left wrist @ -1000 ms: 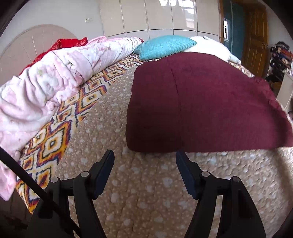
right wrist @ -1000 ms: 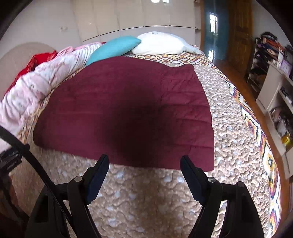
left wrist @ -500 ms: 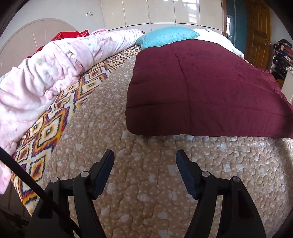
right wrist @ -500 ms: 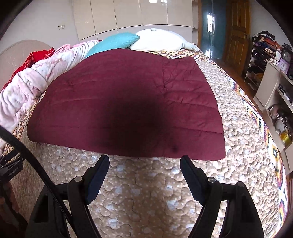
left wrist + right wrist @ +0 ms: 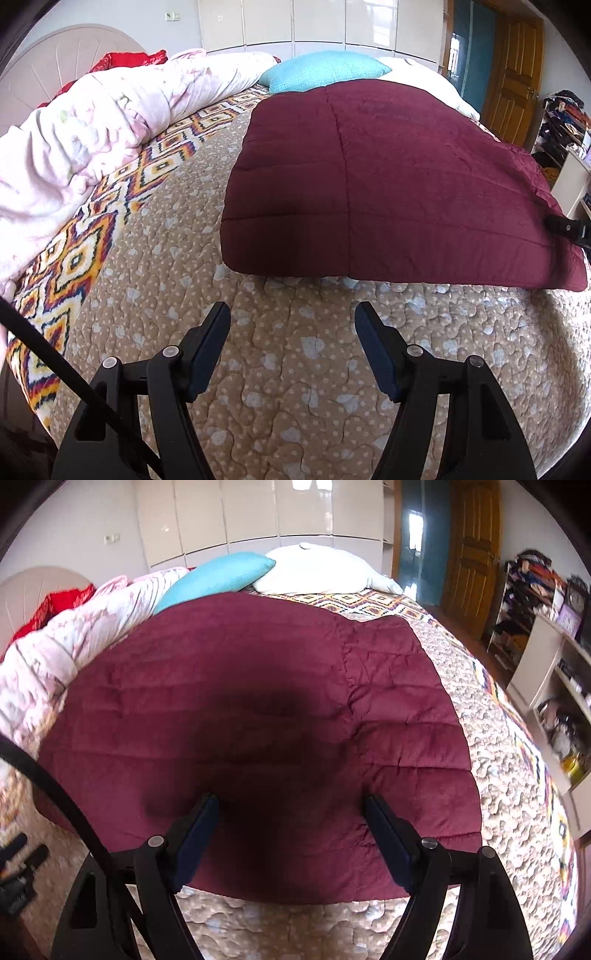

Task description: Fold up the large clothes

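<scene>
Left gripper (image 5: 292, 314): jaws spread wide, nothing between them; it hovers over the bare bedspread, just short of the quilt's near left corner.
Right gripper (image 5: 291, 805): jaws likewise spread wide and holding nothing; the fingers (image 5: 195, 830) reach over the quilt's near edge, with a dark shadow on the fabric between them. Whether the tips touch the fabric cannot be told.
Quilt (image 5: 376, 177): maroon, stitched in panels, lying flat across the middle of the bed; its near edge runs parallel to the foot of the bed. In the right view (image 5: 258, 701) it fills most of the frame.
Bedspread (image 5: 295, 369): tan quilted centre with pale spots and a border of orange, white and dark diamonds; it lies under the quilt.
Duvet (image 5: 81, 122): pink and white, bunched along the left side of the bed, with a red cloth (image 5: 125, 61) behind it.
Pillows: a turquoise one (image 5: 325, 70) touching the quilt's far edge, and a white one (image 5: 314, 572) just beside it.
Surroundings: pale wardrobe (image 5: 317, 22) behind the bed, wooden door (image 5: 469, 546) and cluttered shelves (image 5: 546, 653) to the right.
</scene>
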`<state>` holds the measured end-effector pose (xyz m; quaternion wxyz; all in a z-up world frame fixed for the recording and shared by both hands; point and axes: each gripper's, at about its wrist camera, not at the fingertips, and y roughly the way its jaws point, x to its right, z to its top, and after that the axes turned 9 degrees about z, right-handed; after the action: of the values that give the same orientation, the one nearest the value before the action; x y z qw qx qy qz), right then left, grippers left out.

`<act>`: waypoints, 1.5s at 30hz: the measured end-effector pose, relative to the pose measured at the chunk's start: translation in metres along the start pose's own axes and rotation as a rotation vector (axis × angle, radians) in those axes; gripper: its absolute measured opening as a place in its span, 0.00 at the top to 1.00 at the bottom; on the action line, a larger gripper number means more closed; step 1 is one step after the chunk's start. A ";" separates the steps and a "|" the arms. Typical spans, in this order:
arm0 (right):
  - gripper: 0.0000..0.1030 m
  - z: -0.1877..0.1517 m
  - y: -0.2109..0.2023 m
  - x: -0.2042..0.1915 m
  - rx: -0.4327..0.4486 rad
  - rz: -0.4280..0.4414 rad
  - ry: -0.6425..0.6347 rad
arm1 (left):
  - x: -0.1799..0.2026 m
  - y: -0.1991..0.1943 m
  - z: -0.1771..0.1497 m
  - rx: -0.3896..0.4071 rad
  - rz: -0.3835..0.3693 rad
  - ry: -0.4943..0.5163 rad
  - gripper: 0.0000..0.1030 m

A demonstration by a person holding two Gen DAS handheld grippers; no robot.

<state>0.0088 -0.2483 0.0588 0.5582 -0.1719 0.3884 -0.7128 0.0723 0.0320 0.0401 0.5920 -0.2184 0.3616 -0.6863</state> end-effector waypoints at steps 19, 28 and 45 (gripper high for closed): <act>0.17 -0.111 -0.067 0.004 -0.030 -0.016 0.069 | 0.011 -0.035 -0.050 -0.046 -0.053 -0.006 0.32; 0.16 -0.144 -0.080 -0.011 -0.015 -0.079 0.023 | 0.019 -0.019 -0.086 -0.122 -0.026 0.000 0.31; 0.16 -0.173 -0.085 -0.029 -0.033 -0.083 0.011 | 0.028 -0.019 -0.102 -0.041 -0.039 -0.009 0.07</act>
<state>-0.1556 -0.1520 0.0167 0.5230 -0.1930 0.3955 -0.7300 -0.0199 0.0301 -0.0148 0.5754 -0.2405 0.3688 -0.6893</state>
